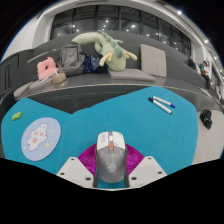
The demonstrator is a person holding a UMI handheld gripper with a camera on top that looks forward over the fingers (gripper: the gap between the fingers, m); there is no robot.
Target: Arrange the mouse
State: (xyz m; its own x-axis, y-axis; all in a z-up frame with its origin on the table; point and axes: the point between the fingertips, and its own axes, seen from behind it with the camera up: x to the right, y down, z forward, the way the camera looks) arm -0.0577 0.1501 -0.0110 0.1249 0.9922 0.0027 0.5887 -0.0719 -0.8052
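Observation:
A grey-and-white mouse (112, 152) with an orange scroll wheel sits between my gripper's (112, 162) two fingers. The magenta pads (88, 157) lie against both of its sides, so the gripper is shut on it. The mouse's rear is hidden between the fingers. It is over the teal table top (130, 115), near the front edge. I cannot tell whether it rests on the table or is lifted. A round pale mouse mat (41, 137) with a cartoon print lies on the table to the left of the fingers.
A white-and-blue marker (162, 103) lies ahead to the right, and a small green item (16, 115) is at the far left. Beyond the table, a grey sofa (140, 75) holds a plush toy (108, 48), a backpack (70, 57) and a pink item (46, 68).

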